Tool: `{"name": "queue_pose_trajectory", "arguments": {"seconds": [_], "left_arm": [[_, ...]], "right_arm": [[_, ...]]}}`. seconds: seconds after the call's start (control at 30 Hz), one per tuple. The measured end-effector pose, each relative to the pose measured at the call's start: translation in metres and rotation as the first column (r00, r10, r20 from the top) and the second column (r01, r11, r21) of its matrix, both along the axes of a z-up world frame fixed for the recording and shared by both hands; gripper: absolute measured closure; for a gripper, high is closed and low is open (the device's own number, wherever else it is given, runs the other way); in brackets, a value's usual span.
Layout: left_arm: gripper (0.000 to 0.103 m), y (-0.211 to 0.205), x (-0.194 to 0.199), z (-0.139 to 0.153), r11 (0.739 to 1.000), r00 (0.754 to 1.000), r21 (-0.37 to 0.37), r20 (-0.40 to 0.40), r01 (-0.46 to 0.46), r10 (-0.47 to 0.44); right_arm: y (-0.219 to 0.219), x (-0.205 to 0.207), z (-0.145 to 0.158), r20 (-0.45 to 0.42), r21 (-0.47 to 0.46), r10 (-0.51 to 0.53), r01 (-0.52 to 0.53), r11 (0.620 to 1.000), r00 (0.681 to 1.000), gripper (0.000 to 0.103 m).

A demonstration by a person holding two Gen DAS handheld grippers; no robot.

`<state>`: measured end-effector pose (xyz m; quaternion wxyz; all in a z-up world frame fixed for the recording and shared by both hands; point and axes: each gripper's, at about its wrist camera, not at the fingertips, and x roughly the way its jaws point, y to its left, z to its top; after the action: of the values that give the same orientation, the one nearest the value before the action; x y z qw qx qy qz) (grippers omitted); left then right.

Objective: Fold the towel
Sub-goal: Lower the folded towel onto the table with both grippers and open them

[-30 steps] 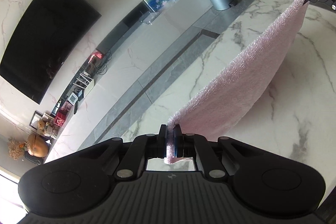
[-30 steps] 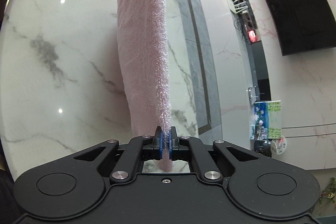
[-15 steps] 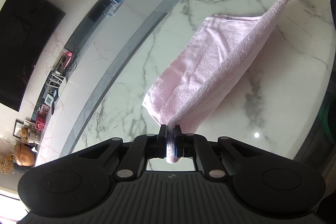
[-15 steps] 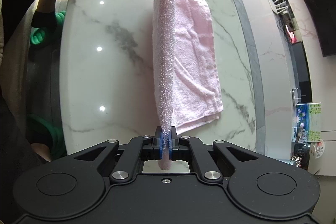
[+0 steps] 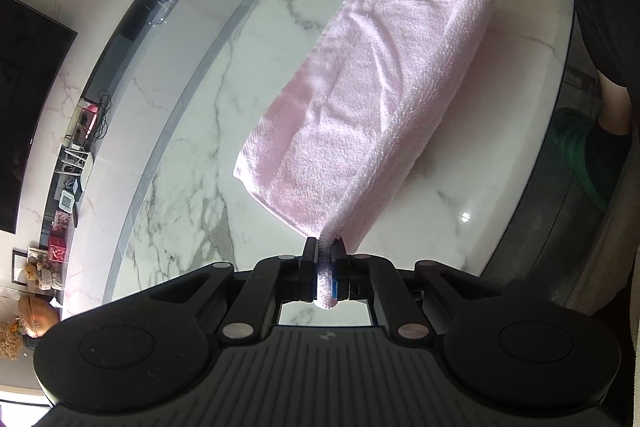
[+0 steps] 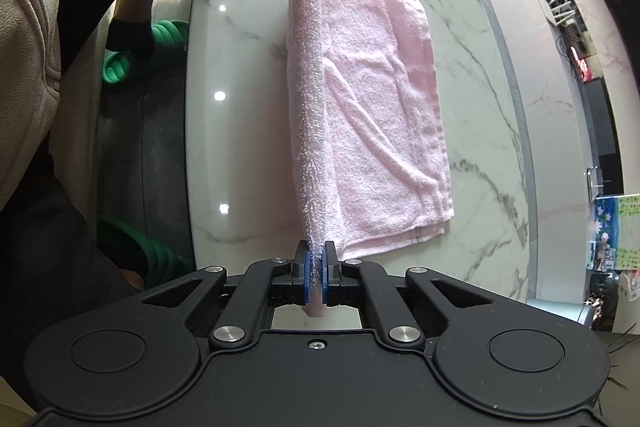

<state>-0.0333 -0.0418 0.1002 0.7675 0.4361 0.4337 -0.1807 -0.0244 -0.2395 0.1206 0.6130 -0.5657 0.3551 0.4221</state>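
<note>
Towel [image 5: 352,99] lies partly on the marble table [image 5: 480,187], its raised edge stretched between left gripper [image 5: 325,267] and right gripper [image 6: 315,267], both clamped on corners.

Left gripper [image 5: 326,269] and right gripper [image 6: 315,277] fingers pinched closed, well apart.

my cams: bright daylight | glare spots on marble table [image 6: 240,155] | soft shadow under towel [image 5: 360,115] | heavy fisheye bend at edges | center sharp, corners dark
</note>
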Motion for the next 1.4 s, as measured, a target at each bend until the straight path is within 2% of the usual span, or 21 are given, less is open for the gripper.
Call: {"name": "queue_pose_trajectory", "arguments": {"seconds": [0.47, 1.13, 1.4], "left_arm": [[0.098, -0.003, 0.022, 0.008, 0.998, 0.999, 0.049, 0.000, 0.040, -0.040], [0.098, 0.003, 0.096, 0.013, 0.992, 0.999, 0.117, 0.005, 0.049, -0.050], [0.098, 0.014, 0.128, 0.003, 0.992, 0.999, 0.122, -0.005, 0.041, -0.041]], "right_arm": [[0.002, 0.031, 0.013, -0.035, -0.003, -0.023, 0.023, 1.000, 0.999, 0.100], [0.011, 0.108, 0.024, 0.001, -0.005, -0.046, 0.046, 0.999, 0.999, 0.100], [0.020, 0.144, 0.018, 0.002, -0.010, -0.063, 0.063, 0.998, 0.998, 0.100]]}}
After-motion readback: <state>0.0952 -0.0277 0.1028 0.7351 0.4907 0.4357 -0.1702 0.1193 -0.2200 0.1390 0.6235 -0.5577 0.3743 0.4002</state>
